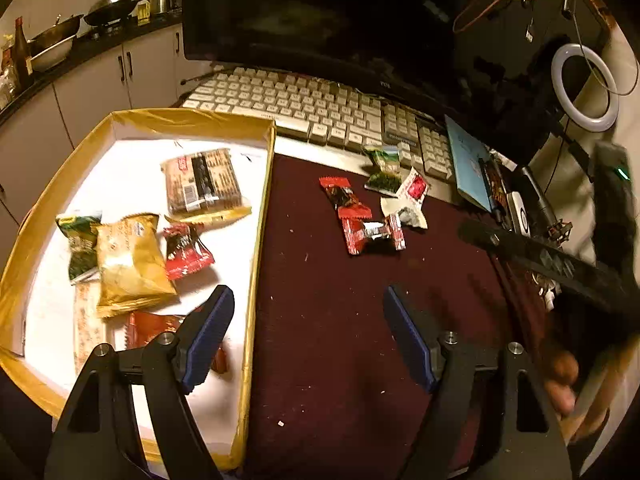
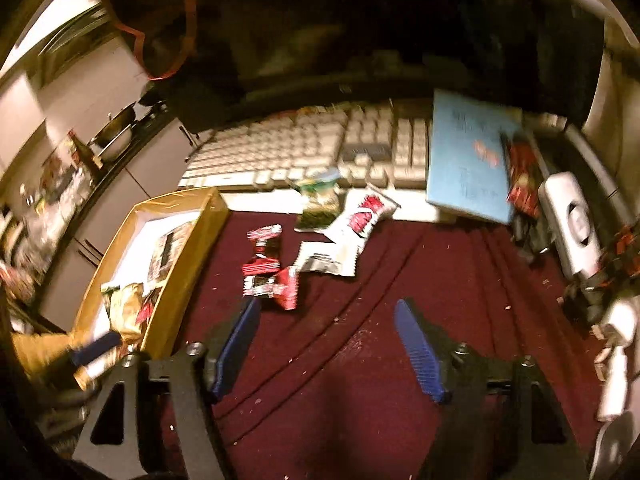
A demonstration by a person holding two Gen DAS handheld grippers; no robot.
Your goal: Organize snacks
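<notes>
A gold-edged box [image 1: 262, 216] with a white floor lies at the left and holds several snack packets: a gold bag [image 1: 128, 260], a green packet [image 1: 80, 244], a red packet [image 1: 186, 250] and a brown biscuit pack [image 1: 204, 182]. Loose on the maroon cloth lie red candy packets [image 1: 360, 220], a green packet [image 1: 384, 170] and white packets [image 1: 412, 194]. My left gripper [image 1: 308, 296] is open and empty, straddling the box's right wall. My right gripper [image 2: 328, 312] is open and empty, just short of the red candy packets [image 2: 268, 268]. The box [image 2: 188, 264] shows at its left.
A white keyboard [image 1: 300, 106] and a dark monitor [image 1: 320, 20] stand behind the snacks. A blue booklet [image 1: 468, 162], a ring light [image 1: 584, 88] and cables crowd the right. A kitchen counter with pans [image 1: 80, 36] is at the far left.
</notes>
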